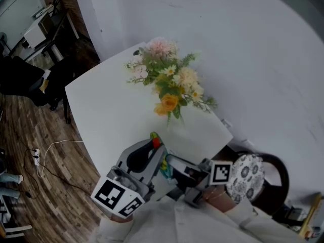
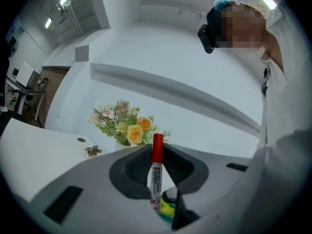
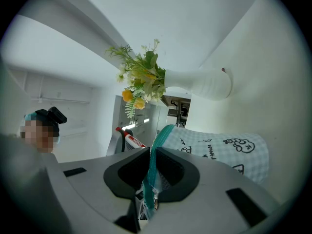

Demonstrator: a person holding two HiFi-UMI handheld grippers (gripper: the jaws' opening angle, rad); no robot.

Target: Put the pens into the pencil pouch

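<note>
My left gripper (image 2: 157, 167) is shut on a red-capped white pen (image 2: 156, 174), which stands upright between the jaws with its red cap (image 1: 156, 142) on top. Just below the pen's lower end lies the teal and yellow mouth of the pencil pouch (image 2: 167, 209). My right gripper (image 3: 149, 167) is shut on the pouch's teal zipper edge (image 3: 155, 165); the pale blue checked pouch (image 3: 229, 152) with cartoon print hangs to its right. From the right gripper view the pen (image 3: 130, 139) shows beyond the jaws. In the head view both grippers meet at the table's near edge, the left gripper (image 1: 151, 158) and the right gripper (image 1: 172, 166) close together.
A white vase (image 3: 200, 84) of pink, yellow and orange flowers (image 1: 169, 82) stands on the white table (image 1: 111, 115) beyond the grippers. A patterned round cushion on a chair (image 1: 245, 176) is at the right. Wooden floor with a white cable (image 1: 48, 153) lies to the left.
</note>
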